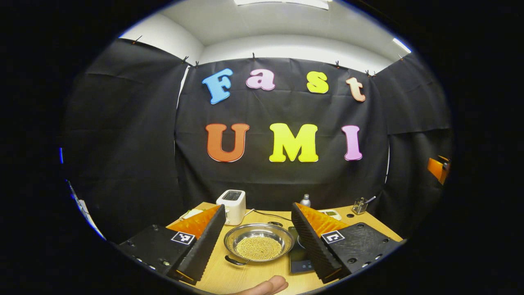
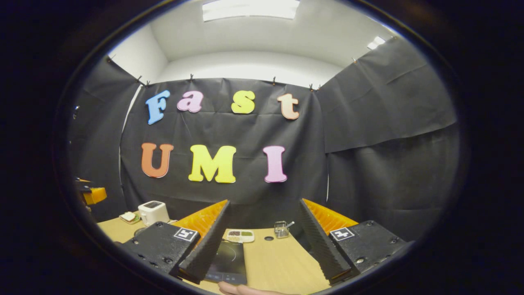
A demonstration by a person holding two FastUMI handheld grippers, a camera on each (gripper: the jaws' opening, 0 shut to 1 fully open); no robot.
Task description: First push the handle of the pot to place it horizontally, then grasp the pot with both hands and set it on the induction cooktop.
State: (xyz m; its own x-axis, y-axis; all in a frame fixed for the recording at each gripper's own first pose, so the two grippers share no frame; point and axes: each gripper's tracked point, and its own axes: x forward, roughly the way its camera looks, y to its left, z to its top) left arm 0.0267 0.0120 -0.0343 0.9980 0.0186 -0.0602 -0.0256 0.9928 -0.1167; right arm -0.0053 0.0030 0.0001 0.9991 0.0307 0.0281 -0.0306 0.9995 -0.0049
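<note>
Sitting on the wooden table [image 1: 229,278], the shiny round metal pot [image 1: 258,242] full of small yellow beads waited beside the flat black induction cooktop [image 2: 228,259]. Both the left gripper [image 1: 258,241] and right gripper [image 2: 262,246] were wide apart, holding nothing, probably ready to push its handle.

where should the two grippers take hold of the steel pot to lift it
Likely by the rim of the steel pot, one gripper on each side. It is a shallow round bowl shape sitting upright with small beads inside, so opposite rim grips should keep it level. The short handle points toward the near left and looks too small for carrying. The left gripper is open around it.
</note>
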